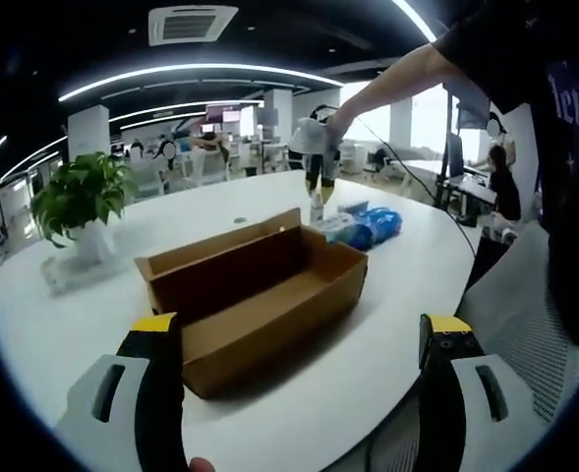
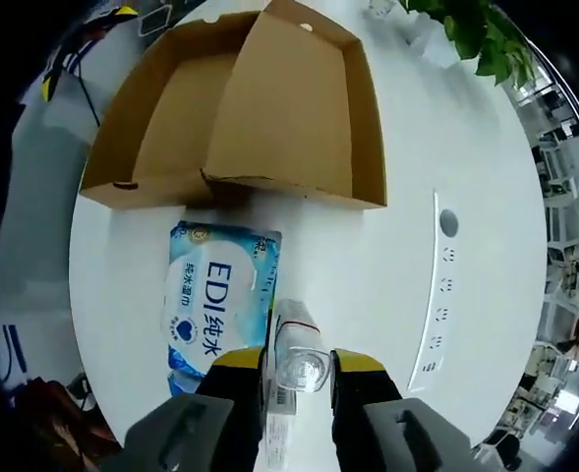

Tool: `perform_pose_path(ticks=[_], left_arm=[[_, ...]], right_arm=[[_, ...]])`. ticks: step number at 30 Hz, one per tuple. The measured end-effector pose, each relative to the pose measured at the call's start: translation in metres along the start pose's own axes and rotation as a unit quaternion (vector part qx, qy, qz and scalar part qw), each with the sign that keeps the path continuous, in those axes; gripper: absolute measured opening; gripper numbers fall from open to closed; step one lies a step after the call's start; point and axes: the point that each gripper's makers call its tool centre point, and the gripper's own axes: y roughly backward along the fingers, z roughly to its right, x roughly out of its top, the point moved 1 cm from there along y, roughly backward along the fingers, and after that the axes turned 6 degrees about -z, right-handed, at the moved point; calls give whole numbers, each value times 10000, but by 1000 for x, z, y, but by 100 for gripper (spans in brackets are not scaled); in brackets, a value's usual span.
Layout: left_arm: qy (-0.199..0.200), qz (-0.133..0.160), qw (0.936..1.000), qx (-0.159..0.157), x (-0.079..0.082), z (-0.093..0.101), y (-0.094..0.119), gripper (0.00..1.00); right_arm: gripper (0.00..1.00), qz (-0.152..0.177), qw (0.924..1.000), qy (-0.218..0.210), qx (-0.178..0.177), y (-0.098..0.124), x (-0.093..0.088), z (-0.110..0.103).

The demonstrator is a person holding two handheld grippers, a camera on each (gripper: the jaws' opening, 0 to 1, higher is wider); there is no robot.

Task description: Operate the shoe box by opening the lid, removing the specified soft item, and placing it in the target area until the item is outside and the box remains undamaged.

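Gripped between the jaws of the right gripper (image 2: 298,372), in its own view, stands one small clear bottle (image 2: 299,359), its lower part hidden behind the jaw tips; just past it on the white table (image 2: 466,324) lies one blue pack of wipes (image 2: 218,300), touching the open cardboard box (image 2: 269,108), whose inside looks bare; one strip of sockets (image 2: 434,295) runs beside them. Left gripper (image 1: 299,339) hangs with jaws spread wide and nothing between them; the left gripper view shows the right gripper (image 1: 316,162) held by a person's hand (image 1: 333,123) above the pack (image 1: 363,226), the bottle hard to make out there; one potted plant (image 1: 81,202) stands far left.
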Motion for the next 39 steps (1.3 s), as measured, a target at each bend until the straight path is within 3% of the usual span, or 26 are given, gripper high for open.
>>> perform_pose_path(ticks=[11,21,27,39], left_arm=[[35,-12,10000,60,-3,-3,2,99],[96,-34,9999,82,-5,-5,2,99],[144,-37,9998,112,-7,-9,0,99],[404,-199,9985,322,-16,-30,-7,96]], right_arm=[[22,69,9999,77,-130,1,3,5],[17,161,9985,481,-181,1,8,2],[18,151,9989,381,-227,2,7,5],[35,447,9988,-13,-205,10,10,7]])
